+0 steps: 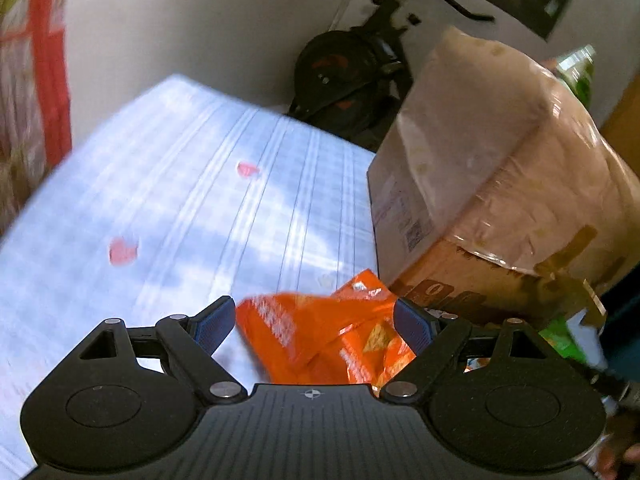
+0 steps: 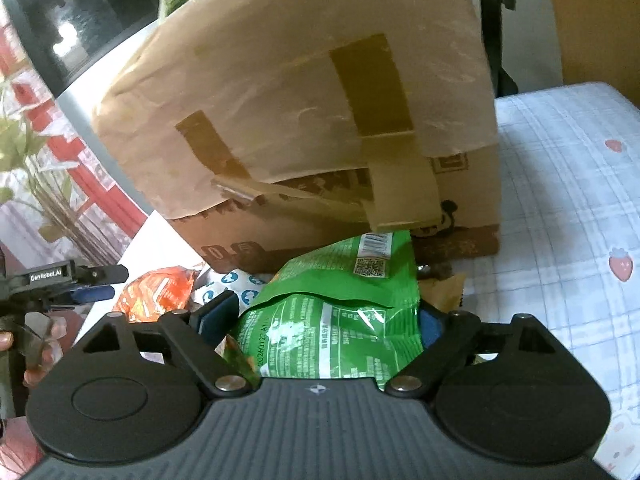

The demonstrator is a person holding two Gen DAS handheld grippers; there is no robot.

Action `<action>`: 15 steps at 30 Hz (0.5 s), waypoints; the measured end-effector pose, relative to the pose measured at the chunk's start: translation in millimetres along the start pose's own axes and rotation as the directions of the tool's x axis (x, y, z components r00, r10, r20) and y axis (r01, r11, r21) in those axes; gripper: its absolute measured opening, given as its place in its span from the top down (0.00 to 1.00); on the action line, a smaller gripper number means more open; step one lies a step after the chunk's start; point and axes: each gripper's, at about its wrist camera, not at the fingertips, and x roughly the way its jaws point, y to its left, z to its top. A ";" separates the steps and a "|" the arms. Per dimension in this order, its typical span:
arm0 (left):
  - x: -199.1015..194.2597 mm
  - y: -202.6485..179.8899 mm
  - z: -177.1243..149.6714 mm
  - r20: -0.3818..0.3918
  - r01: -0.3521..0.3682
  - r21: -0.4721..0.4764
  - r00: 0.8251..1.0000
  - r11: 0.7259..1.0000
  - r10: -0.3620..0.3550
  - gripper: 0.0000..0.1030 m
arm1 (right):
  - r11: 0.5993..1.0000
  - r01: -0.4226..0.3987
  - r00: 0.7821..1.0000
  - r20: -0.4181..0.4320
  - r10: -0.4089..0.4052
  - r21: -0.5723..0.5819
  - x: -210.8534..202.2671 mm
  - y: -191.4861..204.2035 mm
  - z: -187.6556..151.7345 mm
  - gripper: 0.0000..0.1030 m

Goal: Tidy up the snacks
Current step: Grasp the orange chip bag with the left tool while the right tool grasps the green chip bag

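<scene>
Between your two grippers' fingers sit snack bags, one each, in front of a taped box.

Your left gripper [image 1: 313, 320] has its blue-padded jaws spread wide around a crinkled orange foil snack bag [image 1: 320, 340] without pinching it; your right gripper [image 2: 326, 318] is clenched on a glossy green plastic snack bag [image 2: 340, 312]. Just beyond both stands the taped brown cardboard box [image 2: 296, 92] on the pale checked strawberry-print cloth [image 1: 168, 184].
</scene>
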 end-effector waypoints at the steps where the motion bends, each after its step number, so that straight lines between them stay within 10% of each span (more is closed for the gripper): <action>1: 1.5 5.2 -2.6 -0.010 0.016 -0.048 1.000 0.999 -0.016 0.14 | 1.000 0.002 1.000 0.002 -0.002 -0.014 -0.6 1.8 -0.4 0.15; 15: 33.6 24.1 -29.7 -0.007 0.131 -0.378 0.989 0.916 -0.145 0.11 | 0.999 0.009 1.000 0.012 -0.009 -0.030 3.4 9.3 -2.5 0.17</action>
